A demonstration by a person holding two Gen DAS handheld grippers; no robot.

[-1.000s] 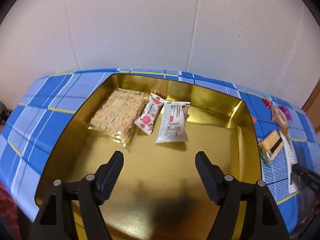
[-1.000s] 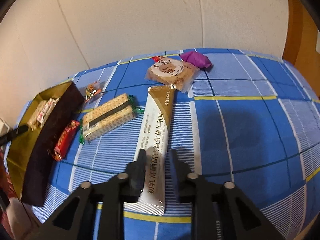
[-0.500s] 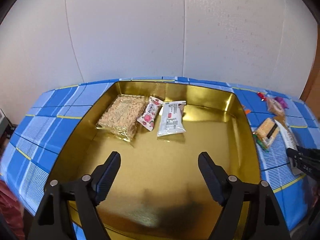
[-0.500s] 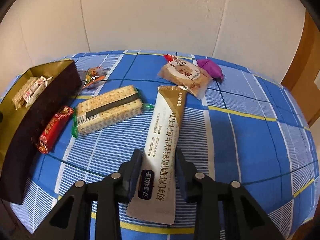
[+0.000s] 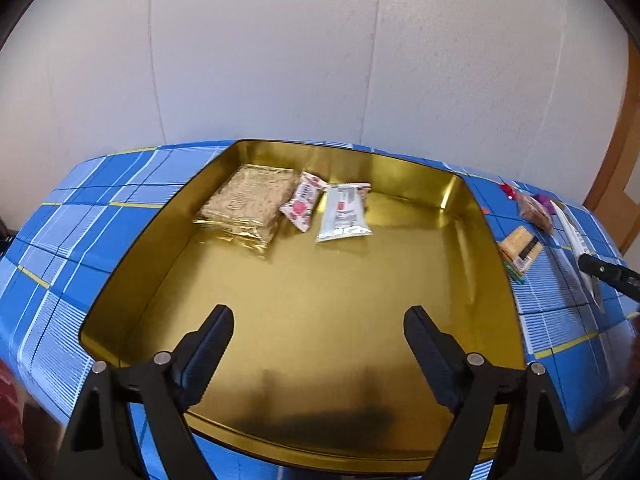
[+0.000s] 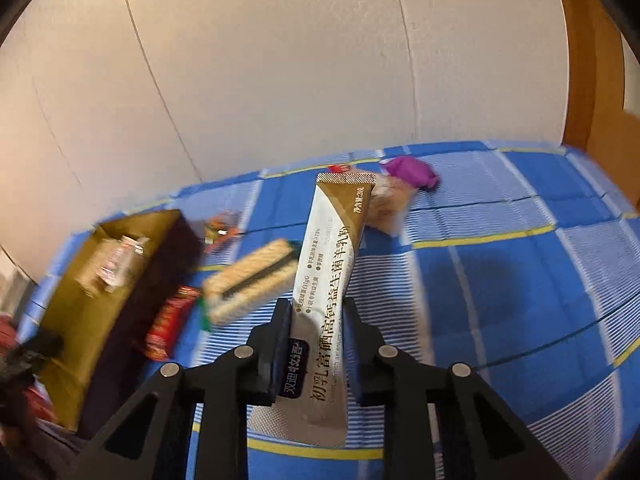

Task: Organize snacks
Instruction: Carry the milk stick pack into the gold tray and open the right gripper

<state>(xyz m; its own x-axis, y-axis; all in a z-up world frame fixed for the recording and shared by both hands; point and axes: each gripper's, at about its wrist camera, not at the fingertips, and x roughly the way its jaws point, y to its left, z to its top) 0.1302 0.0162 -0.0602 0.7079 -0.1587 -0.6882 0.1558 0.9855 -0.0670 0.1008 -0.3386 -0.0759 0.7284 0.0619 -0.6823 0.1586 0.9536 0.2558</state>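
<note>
The right gripper [image 6: 314,322] has its jaws clenched on the near part of the long sachet [image 6: 330,280], which lay flat on the blue checked bench [image 6: 500,280] half a second ago and is now lifted, its far end raised above the cloth. The long axis of the sachet runs from near to far, with the brown sealed end pointing away and slightly right. Behind it on the bench are the cracker pack [image 6: 250,280], the red snack [image 6: 170,322] and the purple candy [image 6: 412,170].

The left gripper [image 5: 320,328] hangs over the gold tin [image 5: 492,280]; its jaws are opening, wider than before, with nothing between them. At the far side of the tin lie three packets [image 5: 344,212].
</note>
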